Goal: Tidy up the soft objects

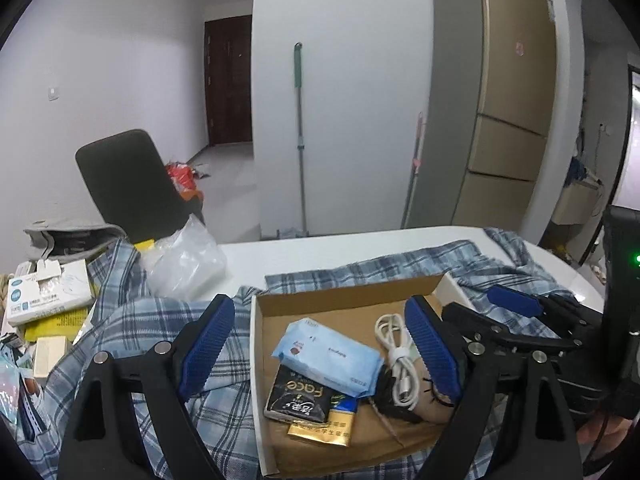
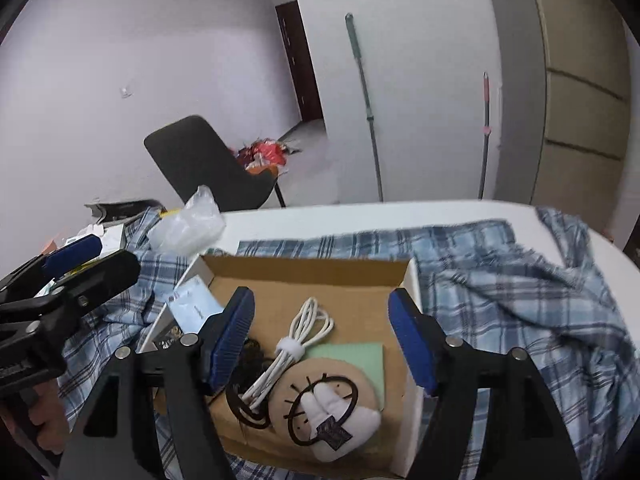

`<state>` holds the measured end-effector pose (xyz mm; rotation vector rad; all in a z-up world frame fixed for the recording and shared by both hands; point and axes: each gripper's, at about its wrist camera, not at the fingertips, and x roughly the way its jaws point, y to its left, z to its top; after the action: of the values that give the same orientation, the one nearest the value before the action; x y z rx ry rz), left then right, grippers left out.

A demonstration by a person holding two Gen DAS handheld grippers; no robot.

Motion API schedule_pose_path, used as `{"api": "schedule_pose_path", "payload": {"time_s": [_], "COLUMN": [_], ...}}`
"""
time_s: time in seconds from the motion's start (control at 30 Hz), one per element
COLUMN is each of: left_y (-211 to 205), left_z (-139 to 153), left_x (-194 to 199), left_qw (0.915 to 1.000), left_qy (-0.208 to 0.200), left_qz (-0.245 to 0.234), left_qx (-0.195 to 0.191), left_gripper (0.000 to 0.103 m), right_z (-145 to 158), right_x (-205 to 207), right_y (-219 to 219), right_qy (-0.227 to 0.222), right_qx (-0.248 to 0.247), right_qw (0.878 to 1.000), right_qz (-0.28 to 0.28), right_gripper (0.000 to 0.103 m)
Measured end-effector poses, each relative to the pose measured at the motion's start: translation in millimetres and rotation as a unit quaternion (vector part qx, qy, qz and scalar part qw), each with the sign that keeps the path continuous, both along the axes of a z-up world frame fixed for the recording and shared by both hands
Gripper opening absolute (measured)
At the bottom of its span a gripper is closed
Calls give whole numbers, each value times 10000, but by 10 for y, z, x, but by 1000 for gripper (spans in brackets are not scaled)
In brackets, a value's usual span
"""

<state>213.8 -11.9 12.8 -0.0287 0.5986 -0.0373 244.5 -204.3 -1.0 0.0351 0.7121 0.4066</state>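
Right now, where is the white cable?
The white cable lies coiled inside the cardboard box, centre of the right wrist view, between the tissue pack and the plush toy.

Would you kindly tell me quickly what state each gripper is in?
Left gripper: jaws open, holding nothing.
Right gripper: jaws open, holding nothing.

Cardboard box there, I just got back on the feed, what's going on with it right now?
Both claws hang open over the cardboard box, which sits on a blue plaid shirt spread over the white table. Neither holds anything. The left claw frames a blue tissue pack and a black packet. The right claw is above a coiled white cable and a tan plush toy lying on a green cloth, all inside the box.
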Motion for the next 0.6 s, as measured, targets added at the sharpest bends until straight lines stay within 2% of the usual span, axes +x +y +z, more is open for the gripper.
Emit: {"api": "schedule_pose_path", "payload": {"time_s": [0.13, 0.2, 0.27, 0.4, 0.47, 0.6], "left_y": [-11, -30, -46, -67, -95, -117], "left_z": [191, 295, 456, 761, 918, 1158], "left_x": [-151, -232, -368, -597, -731, -1032], "left_qw": [9994, 9987, 9969, 9931, 9903, 9848], "left_qy": [-352, -493, -777, -1161, -1381, -1725], "left_qz": [-67, -107, -121, -142, -144, -163], "left_qx": [-27, -12, -1, -42, 67, 110], "left_gripper": [89, 89, 89, 89, 89, 89], "right_z": [227, 368, 509, 770, 901, 1202], "right_x": [-67, -107, -168, -354, -476, -777], "right_y": [-70, -114, -149, -238, -276, -366], "right_qy": [-345, -484, -656, -947, -1142, -1573], "right_qx": [-13, 27, 15, 1, -9, 96], "right_qw": [9993, 9985, 9974, 9948, 9925, 9862], "right_qz": [-175, -244, -285, -369, -437, -512], "right_gripper": [69, 72, 76, 76, 76, 86]}}
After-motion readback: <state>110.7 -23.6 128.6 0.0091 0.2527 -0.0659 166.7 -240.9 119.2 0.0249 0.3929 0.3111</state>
